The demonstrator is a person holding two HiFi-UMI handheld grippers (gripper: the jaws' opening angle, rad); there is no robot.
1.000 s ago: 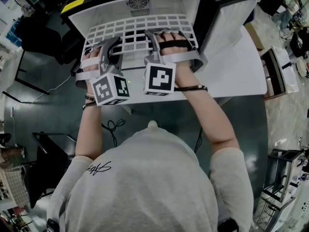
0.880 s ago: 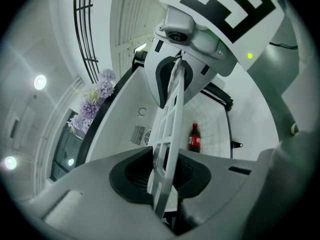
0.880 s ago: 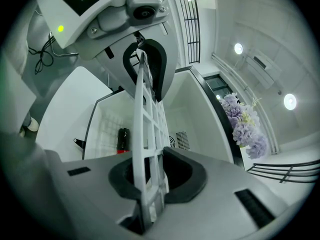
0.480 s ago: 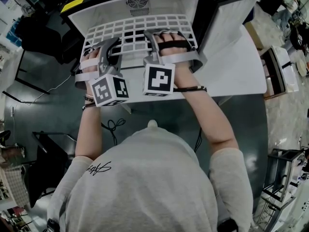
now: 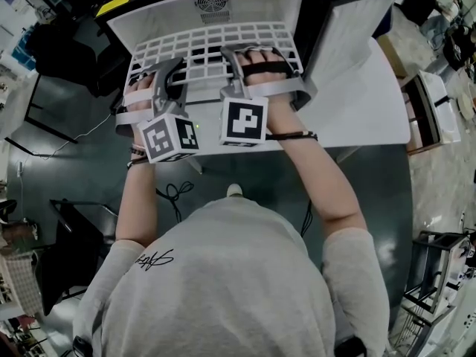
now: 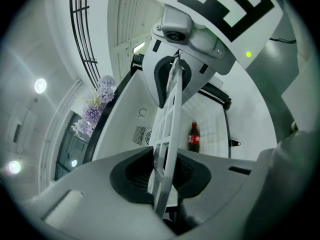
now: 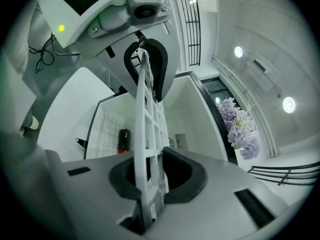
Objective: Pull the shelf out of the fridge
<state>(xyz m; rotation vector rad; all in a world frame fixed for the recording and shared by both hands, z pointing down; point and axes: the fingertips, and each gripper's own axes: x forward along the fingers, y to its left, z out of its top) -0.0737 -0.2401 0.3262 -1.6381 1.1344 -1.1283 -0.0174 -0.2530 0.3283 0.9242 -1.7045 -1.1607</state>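
Note:
A white grid shelf (image 5: 216, 47) sticks partway out of the small white fridge (image 5: 212, 6) at the top of the head view. My left gripper (image 5: 167, 79) is shut on the shelf's front edge at the left. My right gripper (image 5: 256, 64) is shut on the same edge at the middle right. In the left gripper view the shelf (image 6: 172, 101) runs edge-on between the dark pads (image 6: 137, 176) of the left gripper (image 6: 166, 134). The right gripper view shows the shelf (image 7: 147, 99) clamped the same way in the right gripper (image 7: 150, 134).
The fridge door (image 5: 349, 36) stands open at the right. A cola bottle (image 6: 194, 137) stands inside the fridge on a lower level, also seen in the right gripper view (image 7: 123, 139). Purple flowers (image 7: 240, 126) sit on top. The fridge rests on a white table (image 5: 364, 114).

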